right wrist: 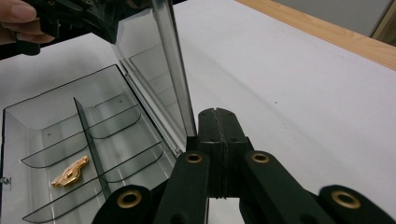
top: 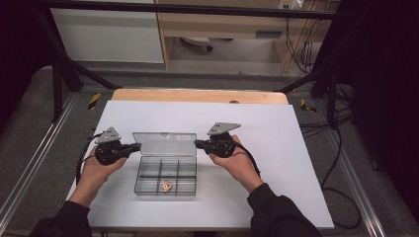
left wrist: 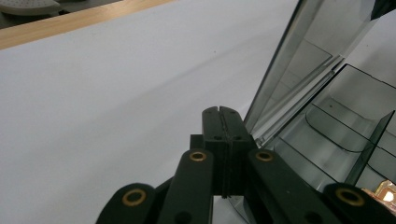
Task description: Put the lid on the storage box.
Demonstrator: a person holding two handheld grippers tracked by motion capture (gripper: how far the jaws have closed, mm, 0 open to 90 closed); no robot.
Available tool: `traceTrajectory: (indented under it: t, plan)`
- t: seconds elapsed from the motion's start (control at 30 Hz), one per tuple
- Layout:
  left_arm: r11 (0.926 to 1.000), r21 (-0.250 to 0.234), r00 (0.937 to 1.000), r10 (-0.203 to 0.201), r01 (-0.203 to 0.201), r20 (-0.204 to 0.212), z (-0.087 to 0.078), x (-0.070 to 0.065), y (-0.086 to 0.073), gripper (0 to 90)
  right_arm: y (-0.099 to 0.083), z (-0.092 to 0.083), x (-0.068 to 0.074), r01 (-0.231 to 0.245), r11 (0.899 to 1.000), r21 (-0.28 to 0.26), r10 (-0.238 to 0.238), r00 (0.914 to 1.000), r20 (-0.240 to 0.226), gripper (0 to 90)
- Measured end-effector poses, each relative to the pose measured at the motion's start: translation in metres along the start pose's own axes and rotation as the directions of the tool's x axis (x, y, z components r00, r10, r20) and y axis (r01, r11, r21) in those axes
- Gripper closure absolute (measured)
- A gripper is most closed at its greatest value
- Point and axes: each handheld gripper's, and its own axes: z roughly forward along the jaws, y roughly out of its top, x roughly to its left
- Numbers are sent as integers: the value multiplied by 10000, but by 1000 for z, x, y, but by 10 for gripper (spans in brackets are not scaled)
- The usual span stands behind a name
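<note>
A clear plastic compartment box (top: 148,173) stands on the white table, its lid (top: 164,143) raised upright at the back. One small gold piece (top: 167,186) lies in a front compartment and shows again as the gold piece (right wrist: 70,171). My left gripper (top: 138,146) is shut and empty, its tip right at the lid's left edge. My right gripper (top: 196,143) is shut and empty too, at the lid's right edge. In the left gripper view the closed left gripper (left wrist: 221,111) sits beside the lid (left wrist: 299,60). In the right gripper view the closed right gripper (right wrist: 217,112) sits by the lid (right wrist: 159,56).
A white sheet (top: 276,148) covers the table, with a wooden edge (top: 197,95) along the back. Black frame bars and cables stand around the table's sides. The other hand with its gripper (right wrist: 46,18) shows beyond the lid.
</note>
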Motion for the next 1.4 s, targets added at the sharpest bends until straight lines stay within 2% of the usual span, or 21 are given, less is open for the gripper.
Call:
traceTrajectory:
  t: [0.5,0.77,1.3,1.33,1.4]
  plan:
    - [10000,7,9999,8,-8,103,-6,-4,-5,900,0,-6,9,277,9995,123,-275,9995,-179,900]
    - [10000,-73,10000,36,-36,70,-9,-7,-4,900,-4,-11,15,332,9994,23,-332,9994,-43,900]
    - [9989,-474,10000,34,-37,-49,-12,-19,3,900,-3,-21,12,224,9995,-230,-218,9994,264,900]
    - [9987,-502,9999,30,-36,-119,-12,-20,3,894,-3,-22,11,213,9995,-239,-206,9993,310,891]
    - [9980,-628,9993,-30,7,-364,-12,-23,4,801,-2,-24,11,176,9994,-305,-164,9991,403,843]
